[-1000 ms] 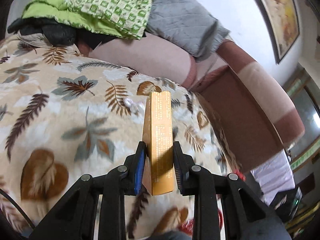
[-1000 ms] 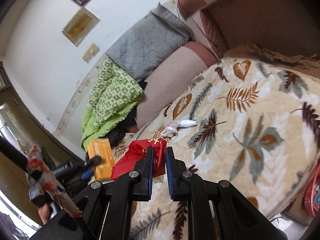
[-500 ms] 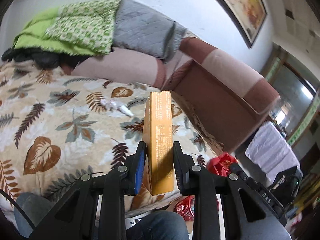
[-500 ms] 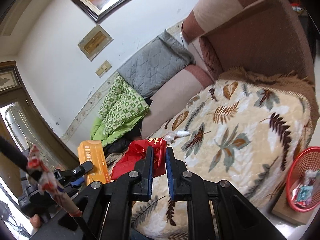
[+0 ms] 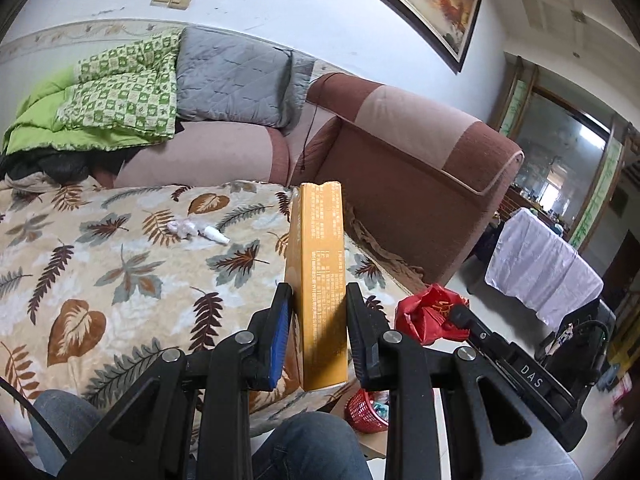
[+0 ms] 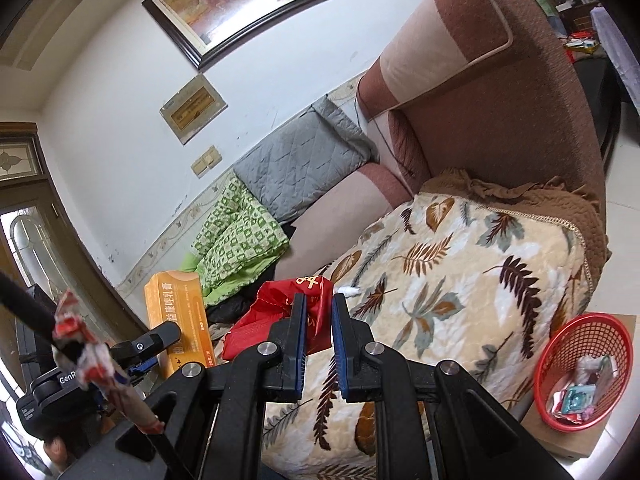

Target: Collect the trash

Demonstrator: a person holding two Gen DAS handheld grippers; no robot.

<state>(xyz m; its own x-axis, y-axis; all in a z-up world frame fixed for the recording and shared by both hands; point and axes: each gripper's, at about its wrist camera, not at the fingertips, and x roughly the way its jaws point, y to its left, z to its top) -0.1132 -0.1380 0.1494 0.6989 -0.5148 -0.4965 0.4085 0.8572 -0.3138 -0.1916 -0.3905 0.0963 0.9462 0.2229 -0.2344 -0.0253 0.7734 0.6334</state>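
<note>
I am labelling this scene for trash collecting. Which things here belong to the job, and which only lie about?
Belong to the job:
- orange box, clamped in the left gripper
- red bag, clamped in the right gripper
- white scraps on the leaf blanket
- red basket holding wrappers

Just lying about:
- green quilt
- grey cushion
- framed painting

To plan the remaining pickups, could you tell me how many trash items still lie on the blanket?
1: a white crumpled wrapper mid-blanket. The grippers' own loads might hide more.
</note>
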